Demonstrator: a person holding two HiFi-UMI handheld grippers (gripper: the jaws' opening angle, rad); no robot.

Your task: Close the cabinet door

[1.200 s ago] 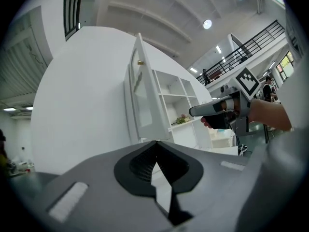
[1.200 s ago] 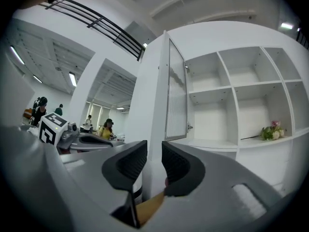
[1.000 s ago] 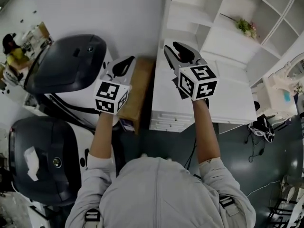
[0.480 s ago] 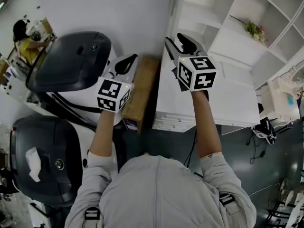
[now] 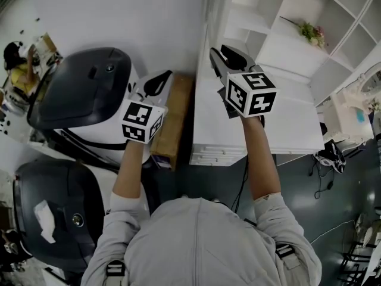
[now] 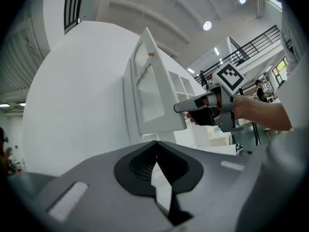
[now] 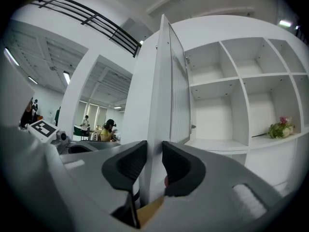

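Cabinet door: white, slatted panel; stands open, swung out from the left side of the shelves; seen edge-on in the right gripper view, its free edge running up between the fingers
Right gripper: held level at the door's free edge, low on the panel; fingers have just been closing and now pinch that edge from both sides; marker cube faces up in the head view
Left gripper: held level, well apart from the door; fingers pressed together at the tips, nothing between them; its view shows the door's outer face and the right gripper at the lower corner
Shelves: white open compartments behind the door; hinges show on the left upright
Flowers: small bunch lying in a lower right compartment
Desk: white top below the shelves, drawer fronts along its near side
Cardboard box: brown, just left of the desk, beside the left gripper
Machines: white bodies with dark lids, left of the box
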